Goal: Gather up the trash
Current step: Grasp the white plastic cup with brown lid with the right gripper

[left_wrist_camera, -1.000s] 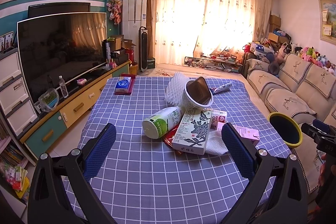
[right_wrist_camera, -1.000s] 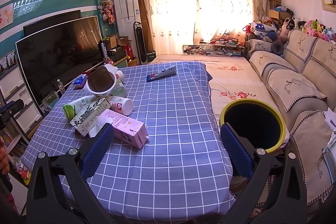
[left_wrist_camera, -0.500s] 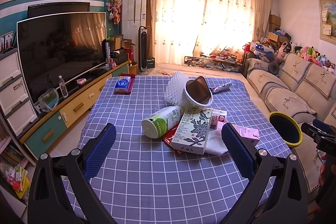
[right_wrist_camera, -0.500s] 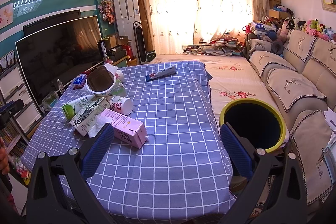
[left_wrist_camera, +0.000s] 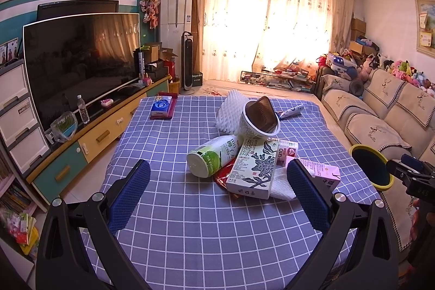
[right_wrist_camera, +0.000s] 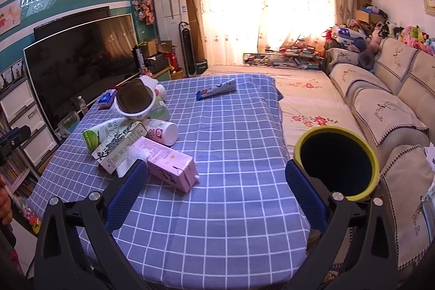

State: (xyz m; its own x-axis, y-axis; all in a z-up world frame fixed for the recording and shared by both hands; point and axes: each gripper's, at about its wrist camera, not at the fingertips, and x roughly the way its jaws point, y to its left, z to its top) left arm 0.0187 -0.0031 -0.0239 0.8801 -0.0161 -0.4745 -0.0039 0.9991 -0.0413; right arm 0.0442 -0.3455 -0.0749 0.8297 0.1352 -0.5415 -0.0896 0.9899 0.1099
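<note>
From your left wrist camera, your left tool (left_wrist_camera: 218, 182) hangs above the near part of the counter (left_wrist_camera: 190, 230), its blue-padded fingers spread wide with nothing between them. The trash sits in a heap just ahead: a green-and-white bottle (left_wrist_camera: 213, 158) lying on its side, a floral-printed carton (left_wrist_camera: 257, 167) touching its right side and propped over a red wrapper (left_wrist_camera: 224, 177), a white paper napkin (left_wrist_camera: 281, 185) beside the carton, and a pink carton (left_wrist_camera: 323, 171) partly hidden behind your right finger pad. Behind them a white bowl (left_wrist_camera: 259, 118) tilts against a white foam sheet (left_wrist_camera: 231, 110). A tube (left_wrist_camera: 292, 110) lies farther back, and a blue tissue pack (left_wrist_camera: 161, 106) rests at the far left corner. The yellow-rimmed bin (left_wrist_camera: 371, 167) stands off the counter's right edge.

From your right wrist camera, your right tool (right_wrist_camera: 216, 188) also has its fingers wide apart and empty, over the counter's near right part. The pink carton (right_wrist_camera: 170, 165) lies just beside the left finger pad, with the napkin (right_wrist_camera: 133, 158), floral carton (right_wrist_camera: 119, 146) and green bottle (right_wrist_camera: 102, 133) behind it. A small white bottle (right_wrist_camera: 163, 131) lies on its side next to them. The bin (right_wrist_camera: 337, 163) sits just beyond the right pad, off the counter's edge, beside the sofa (right_wrist_camera: 386, 110).
</note>
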